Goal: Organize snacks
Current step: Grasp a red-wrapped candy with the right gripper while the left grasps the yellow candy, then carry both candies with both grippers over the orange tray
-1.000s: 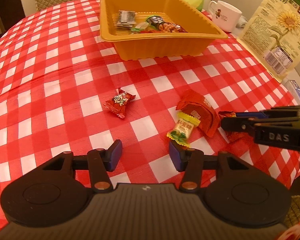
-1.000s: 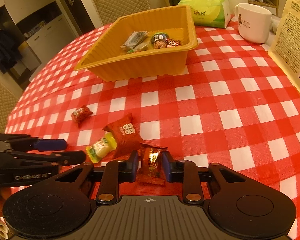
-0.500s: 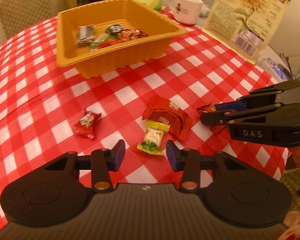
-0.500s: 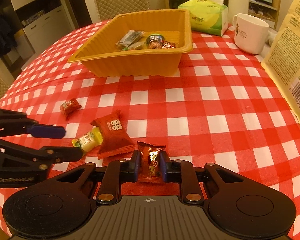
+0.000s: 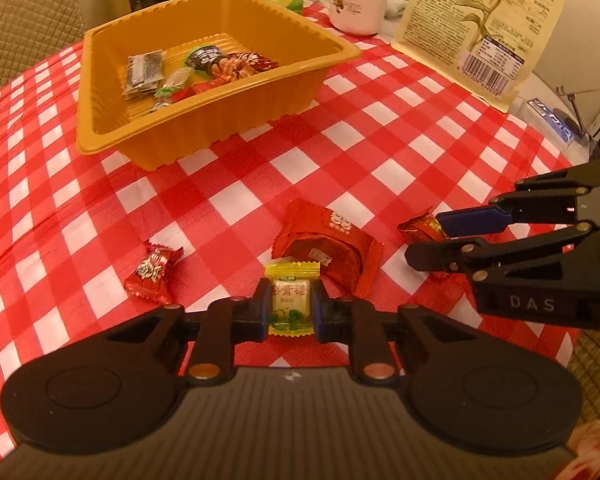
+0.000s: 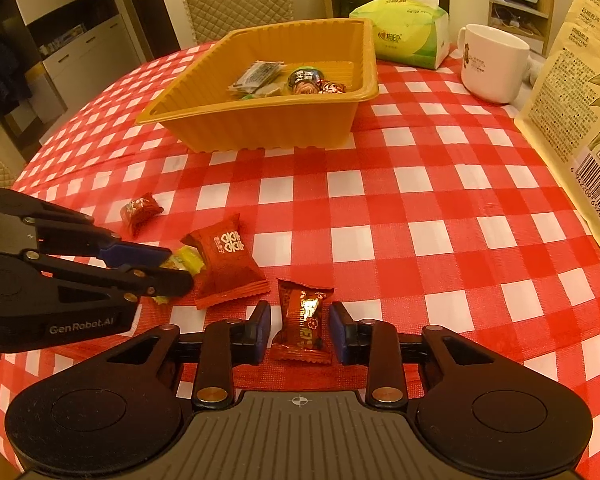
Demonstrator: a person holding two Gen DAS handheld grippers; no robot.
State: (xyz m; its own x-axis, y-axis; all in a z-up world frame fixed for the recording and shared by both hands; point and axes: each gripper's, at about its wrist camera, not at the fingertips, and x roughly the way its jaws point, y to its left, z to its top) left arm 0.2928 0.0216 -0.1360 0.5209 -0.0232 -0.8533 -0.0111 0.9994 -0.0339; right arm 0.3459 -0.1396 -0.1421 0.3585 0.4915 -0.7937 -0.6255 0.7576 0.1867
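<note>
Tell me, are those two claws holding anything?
The left gripper pinches the yellow candy by its sides. The right gripper has opened around the red candy, unheld.

- left gripper [image 5: 290, 308]: matte black plastic body, ribbed grey-black panel at centre rear with a small white crosshair mark
- two round disc housings, one either side of that panel, each with a shallow circular recess
- black linkage arms run forward from the discs to the fingers [image 5: 262, 306]; triangular cut-outs in the links
- copper-coloured rivet at the base of each finger arm
- finger pads dark blue
- right gripper [image 6: 300, 326]: same build, same blue pads, copper rivets, crosshair mark
- side-on, left unit's shell reads "GenRobot.AI" in pale letters; right unit's reads "DAS"
- small silver pivot screws along side linkages
</note>
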